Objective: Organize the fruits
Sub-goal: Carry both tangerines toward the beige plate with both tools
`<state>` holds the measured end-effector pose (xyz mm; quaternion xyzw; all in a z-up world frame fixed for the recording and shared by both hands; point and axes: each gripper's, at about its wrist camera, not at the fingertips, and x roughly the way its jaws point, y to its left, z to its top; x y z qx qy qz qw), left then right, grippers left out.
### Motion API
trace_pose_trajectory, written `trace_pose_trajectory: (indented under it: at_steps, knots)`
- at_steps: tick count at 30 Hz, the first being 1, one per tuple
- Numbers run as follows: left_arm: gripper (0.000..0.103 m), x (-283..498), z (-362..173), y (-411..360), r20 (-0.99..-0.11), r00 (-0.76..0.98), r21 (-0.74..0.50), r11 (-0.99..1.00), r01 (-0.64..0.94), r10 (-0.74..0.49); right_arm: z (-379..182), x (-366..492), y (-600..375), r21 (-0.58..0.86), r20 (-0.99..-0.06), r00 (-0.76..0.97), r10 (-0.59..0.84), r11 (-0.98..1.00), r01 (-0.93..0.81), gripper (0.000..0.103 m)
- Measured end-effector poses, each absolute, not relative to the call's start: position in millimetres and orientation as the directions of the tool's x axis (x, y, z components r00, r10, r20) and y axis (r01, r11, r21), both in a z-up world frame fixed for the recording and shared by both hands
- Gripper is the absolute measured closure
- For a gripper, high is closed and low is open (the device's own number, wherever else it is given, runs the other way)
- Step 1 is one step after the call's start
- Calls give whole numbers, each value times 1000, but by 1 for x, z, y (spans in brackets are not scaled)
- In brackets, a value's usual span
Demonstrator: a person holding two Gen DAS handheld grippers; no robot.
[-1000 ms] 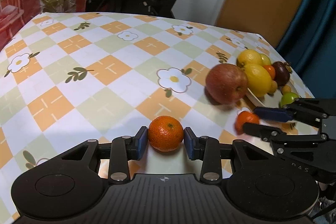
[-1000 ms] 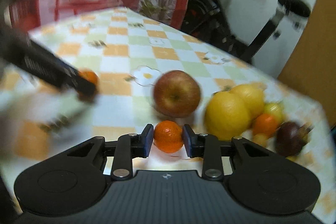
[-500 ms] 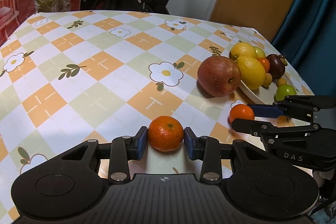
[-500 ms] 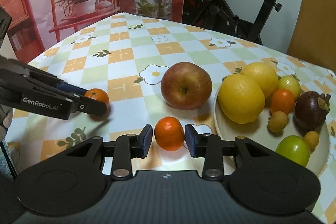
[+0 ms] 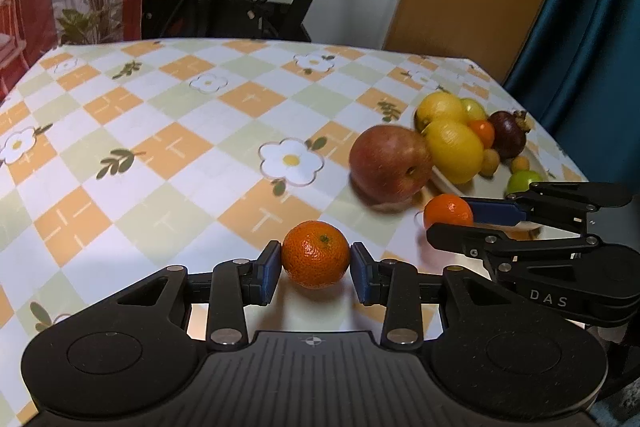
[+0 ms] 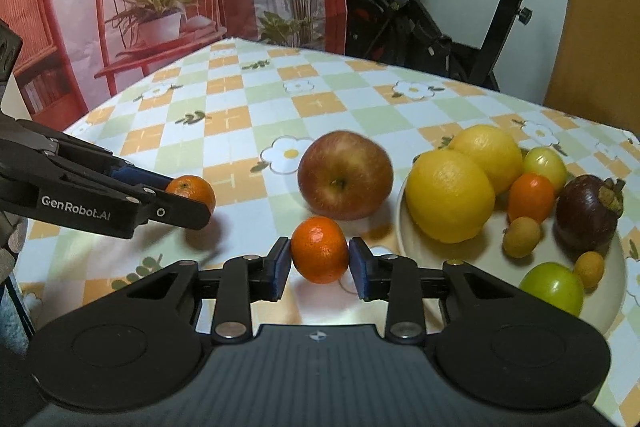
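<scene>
With each mandarin pinched above the surface, the plate [image 6: 404, 247] lay ahead-right of the right tongs [image 6: 320, 263] holding the right mandarin [image 6: 319, 249], nearer than the left tongs [image 5: 315, 267] holding the left mandarin [image 5: 315, 253].

Two small tangerines: one [image 5: 315, 253] clamped between blue pads of left tool [image 5: 315, 269], other [image 6: 319, 249] pinched likewise in right tool [image 6: 319, 267], just before red apple [image 6: 345, 180]. Apple on table [image 6: 224, 115], stem cavity facing near side, beside white plate [image 6: 616, 291]. On plate: two lemons [image 6: 450, 195], mangosteen [image 6: 586, 213], small orange fruit, green fruits, tiny tan ones.
</scene>
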<state>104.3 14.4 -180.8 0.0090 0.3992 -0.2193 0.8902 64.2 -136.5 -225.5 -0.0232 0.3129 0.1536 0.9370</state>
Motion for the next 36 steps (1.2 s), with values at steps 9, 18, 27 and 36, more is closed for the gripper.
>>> trace_pose_trajectory:
  at_steps: [9, 18, 27, 36]
  knots:
    - [64, 100, -159, -6, -689, 605, -141, 892, 429, -400, -208, 53, -157, 68, -529, 805, 269, 959, -276, 69]
    - [64, 100, -148, -38, -673, 598, -138, 868, 477, -436, -197, 44, -192, 93, -478, 846, 237, 971, -220, 69]
    - [64, 101, -144, -77, -669, 574, -126, 833, 538, -472, -196, 37, -232, 135, -445, 875, 190, 980, -144, 69]
    - [64, 104, -144, -116, -656, 551, -123, 794, 595, -515, -197, 28, -278, 165, -425, 898, 117, 985, -50, 69]
